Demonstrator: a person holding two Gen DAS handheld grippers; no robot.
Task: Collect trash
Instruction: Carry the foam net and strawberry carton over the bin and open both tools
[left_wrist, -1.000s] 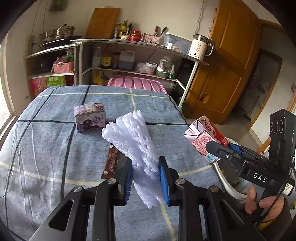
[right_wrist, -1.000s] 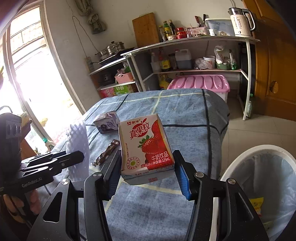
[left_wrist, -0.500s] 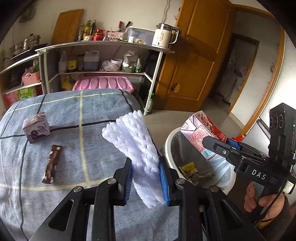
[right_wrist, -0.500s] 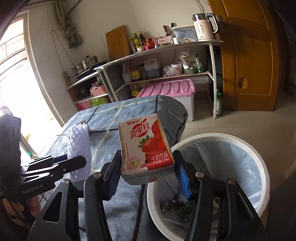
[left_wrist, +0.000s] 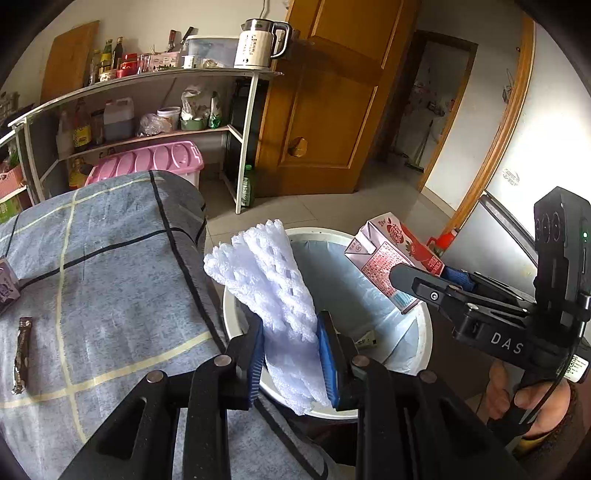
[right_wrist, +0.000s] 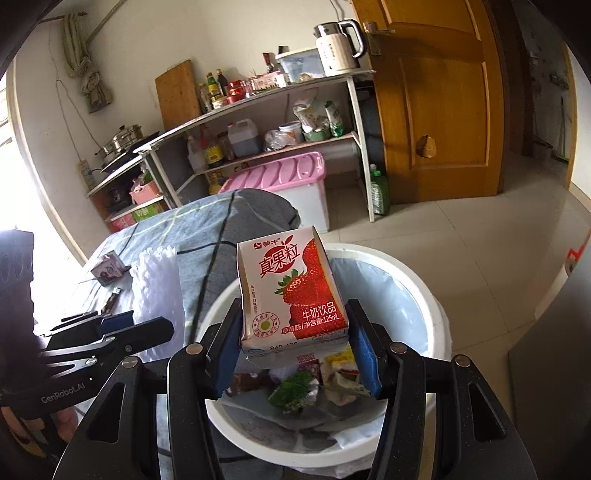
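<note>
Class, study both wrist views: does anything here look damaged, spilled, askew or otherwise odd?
Nothing looks spilled or damaged. The right gripper holds the strawberry milk carton upright over the white bin; the left gripper holds the foam net at its rim. A brown wrapper and a purple carton remain on the bed.

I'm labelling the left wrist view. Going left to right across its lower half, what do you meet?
Brown wrapper on the table → white foam net in the left gripper → strawberry milk carton in the right gripper, over the trash bin.
</note>
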